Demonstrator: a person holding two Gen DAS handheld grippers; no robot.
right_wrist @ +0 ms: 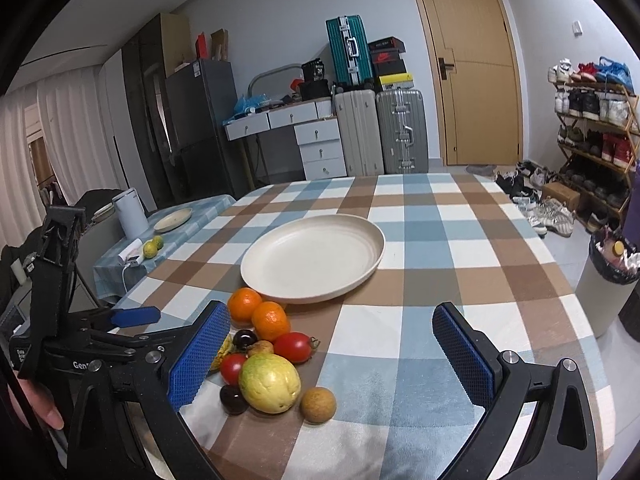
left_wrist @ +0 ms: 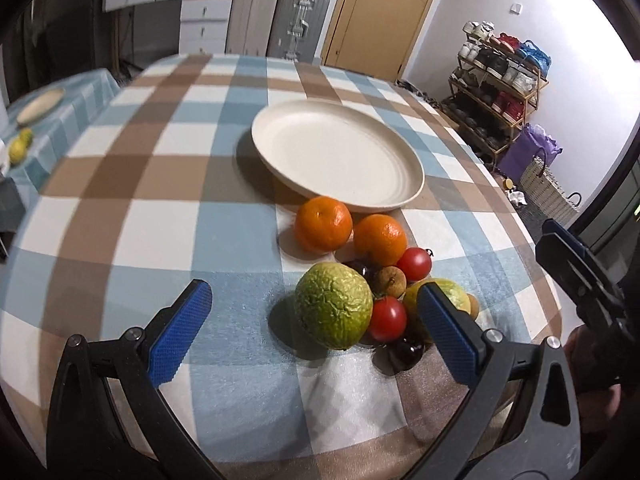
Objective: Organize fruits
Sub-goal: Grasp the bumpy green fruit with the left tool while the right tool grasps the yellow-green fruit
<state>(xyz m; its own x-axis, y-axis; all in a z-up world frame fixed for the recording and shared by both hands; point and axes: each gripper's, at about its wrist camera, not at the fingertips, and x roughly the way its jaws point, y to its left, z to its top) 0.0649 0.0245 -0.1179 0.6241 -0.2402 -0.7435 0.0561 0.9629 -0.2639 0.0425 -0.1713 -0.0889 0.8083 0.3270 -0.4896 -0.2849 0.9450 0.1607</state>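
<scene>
A heap of fruit lies on the checked tablecloth just in front of an empty cream plate (left_wrist: pixel 336 152) (right_wrist: pixel 316 256). It holds two oranges (left_wrist: pixel 323 223) (right_wrist: pixel 270 320), a wrinkled green fruit (left_wrist: pixel 333 305), a smooth yellow-green fruit (right_wrist: pixel 269 382), two red tomatoes (left_wrist: pixel 386 318) (right_wrist: pixel 295 346), dark cherries (left_wrist: pixel 405 352) (right_wrist: pixel 233 398) and small brown longans (right_wrist: pixel 318 404). My left gripper (left_wrist: pixel 314 334) is open and empty, its jaws either side of the green fruit and tomatoes. My right gripper (right_wrist: pixel 332 354) is open and empty, with the heap by its left finger.
A side table at the left carries a second plate (right_wrist: pixel 173 218), yellow-green fruits (right_wrist: pixel 153 246) and a white kettle (right_wrist: pixel 129 214). A bin (right_wrist: pixel 608 280) and shoe rack (right_wrist: pixel 592 136) stand right of the table. Each gripper shows in the other's view.
</scene>
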